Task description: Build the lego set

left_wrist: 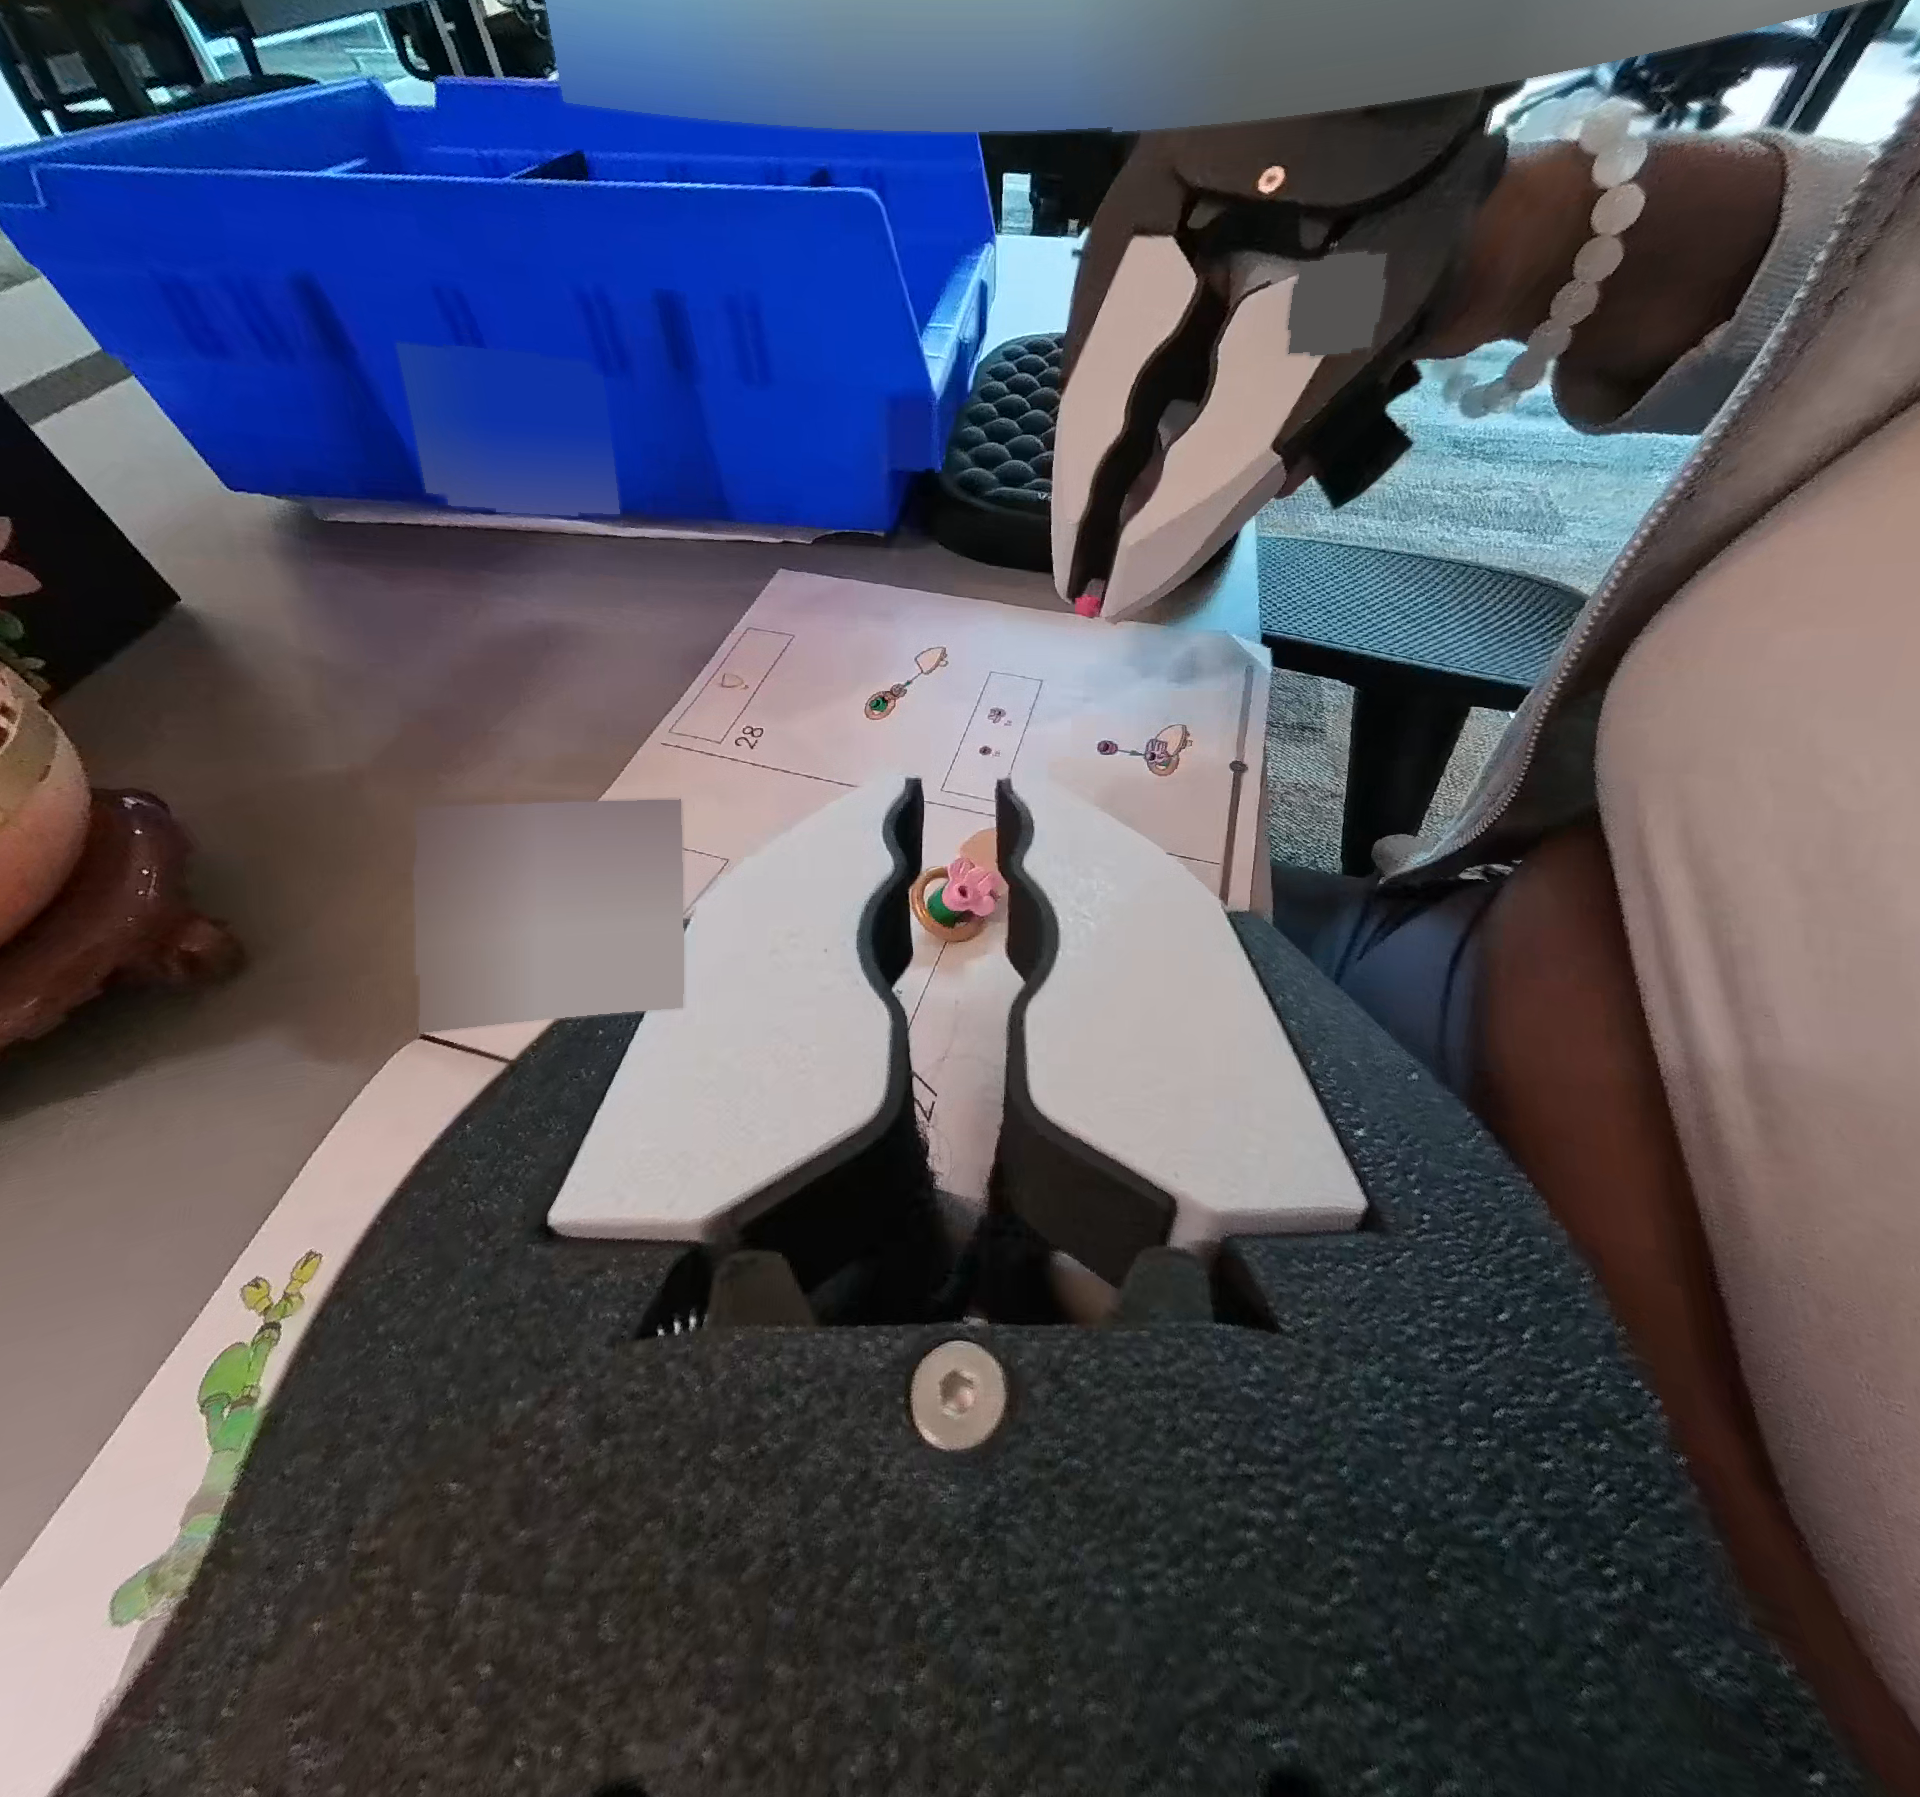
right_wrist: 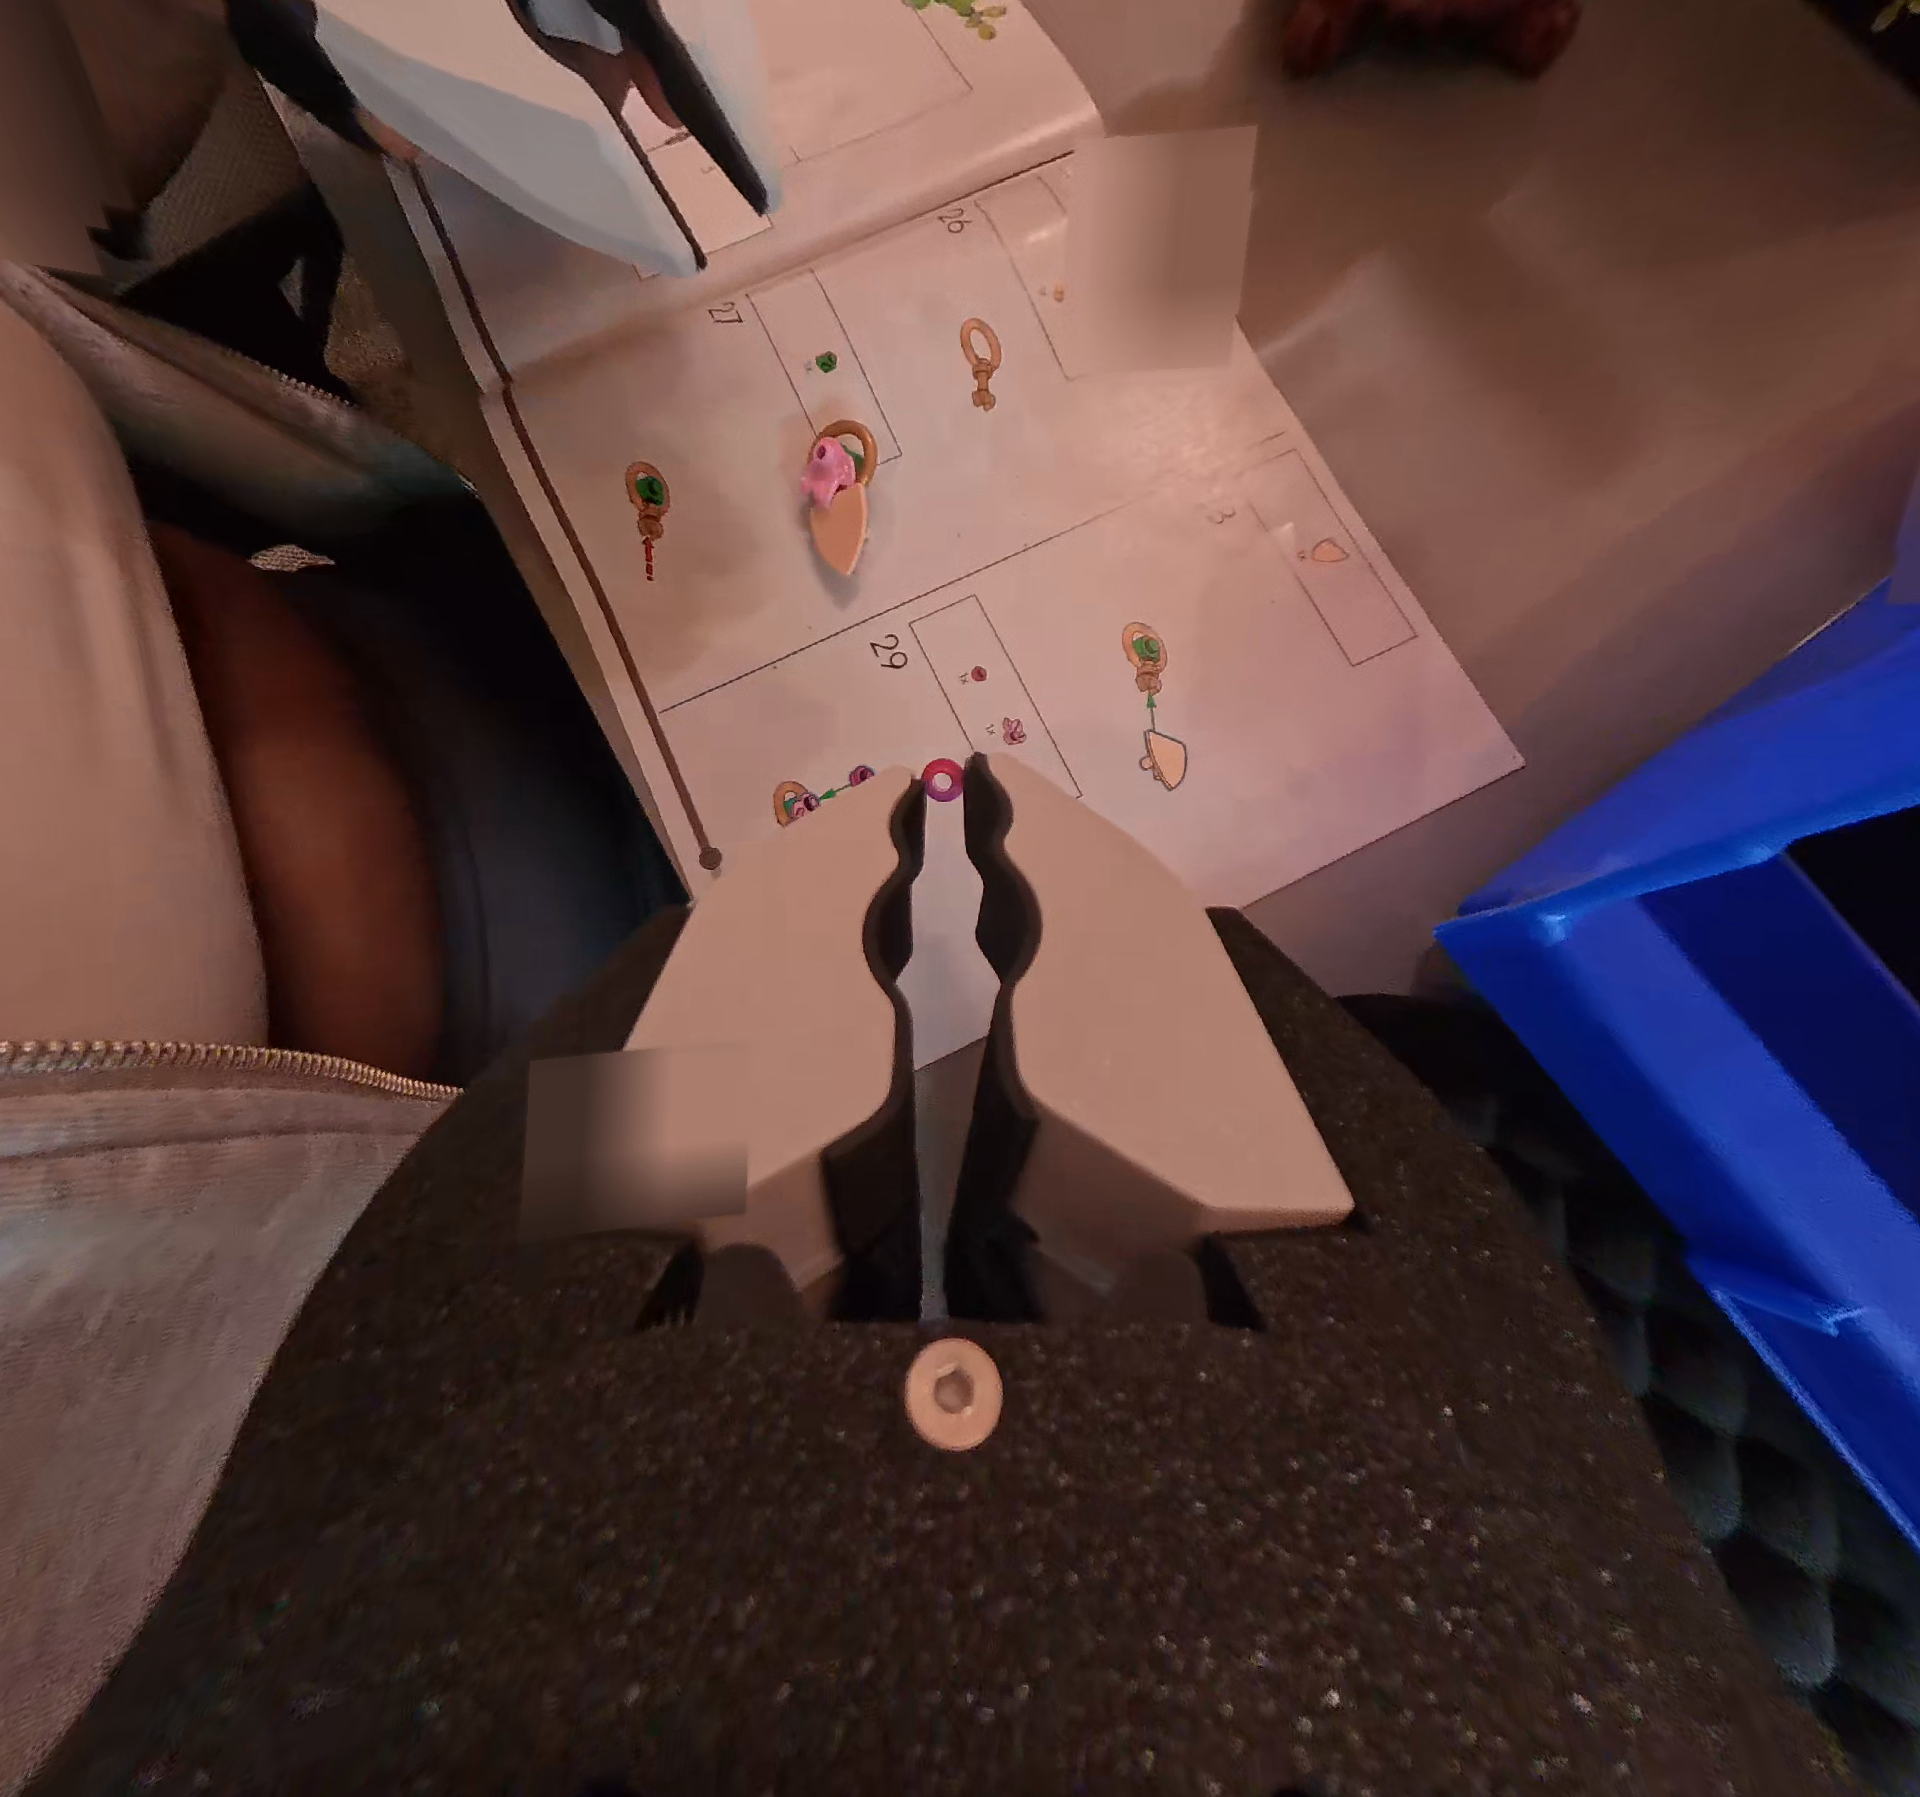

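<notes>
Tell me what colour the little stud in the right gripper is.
The round stud is magenta-pink, clearest in the right wrist view.

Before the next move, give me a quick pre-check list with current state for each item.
1. Small pink round stud pinched at right gripper fingertips: ok.
2. Left gripper open and holding nothing: ok.
3. Flower assembly lying free on the instruction booklet, untouched by either gripper: ok.
4. Flower assembly lined up between the left fingers: ok in the left wrist view.
5. Stud hole facing the right way for pressing on: cannot tell.
6. Blue bin apart from the work area: ok.
</notes>
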Available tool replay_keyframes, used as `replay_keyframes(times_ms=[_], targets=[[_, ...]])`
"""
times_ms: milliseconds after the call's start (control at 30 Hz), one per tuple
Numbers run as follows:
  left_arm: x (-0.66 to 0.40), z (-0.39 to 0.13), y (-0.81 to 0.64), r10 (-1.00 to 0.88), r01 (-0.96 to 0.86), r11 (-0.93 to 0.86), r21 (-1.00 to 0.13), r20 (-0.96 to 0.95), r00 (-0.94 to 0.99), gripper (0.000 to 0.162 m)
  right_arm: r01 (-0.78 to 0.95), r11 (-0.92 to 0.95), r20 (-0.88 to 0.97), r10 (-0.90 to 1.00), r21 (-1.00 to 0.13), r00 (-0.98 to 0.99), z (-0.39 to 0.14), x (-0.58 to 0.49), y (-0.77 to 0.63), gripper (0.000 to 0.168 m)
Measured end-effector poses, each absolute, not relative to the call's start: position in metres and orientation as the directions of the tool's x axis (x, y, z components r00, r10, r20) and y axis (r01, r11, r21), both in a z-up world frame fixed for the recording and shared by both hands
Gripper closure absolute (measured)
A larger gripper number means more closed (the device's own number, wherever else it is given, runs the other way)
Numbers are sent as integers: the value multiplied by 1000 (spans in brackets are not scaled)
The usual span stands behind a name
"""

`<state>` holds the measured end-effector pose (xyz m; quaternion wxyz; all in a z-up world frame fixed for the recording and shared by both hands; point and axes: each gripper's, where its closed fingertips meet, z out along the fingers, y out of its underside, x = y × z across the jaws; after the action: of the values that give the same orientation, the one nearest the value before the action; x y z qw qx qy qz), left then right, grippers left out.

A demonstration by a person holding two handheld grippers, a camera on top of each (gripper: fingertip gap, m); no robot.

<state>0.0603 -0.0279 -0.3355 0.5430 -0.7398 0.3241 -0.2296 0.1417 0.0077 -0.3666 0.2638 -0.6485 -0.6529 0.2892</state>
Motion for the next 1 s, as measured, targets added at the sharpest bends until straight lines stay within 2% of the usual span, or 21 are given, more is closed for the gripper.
replay_keyframes(times_ms=[333,667,900,1000], targets=[[61,-340,-26,-732,-236,-245,-940,19,681,149,744,139,111,990,-654,-88,-378,140,10,161],[61,-340,-27,-730,-238,-241,-941,15,683,148,572,-3,-50,997,-820,-66,-345,140,10,161],[67,-346,-30,-747,-307,-227,-924,-37,664,146,646,106,74,994,-756,-77,-350,148,12,161],[66,-353,-31,-751,-408,-207,-889,-122,648,147,670,129,82,991,-731,-102,-355,145,7,161]])
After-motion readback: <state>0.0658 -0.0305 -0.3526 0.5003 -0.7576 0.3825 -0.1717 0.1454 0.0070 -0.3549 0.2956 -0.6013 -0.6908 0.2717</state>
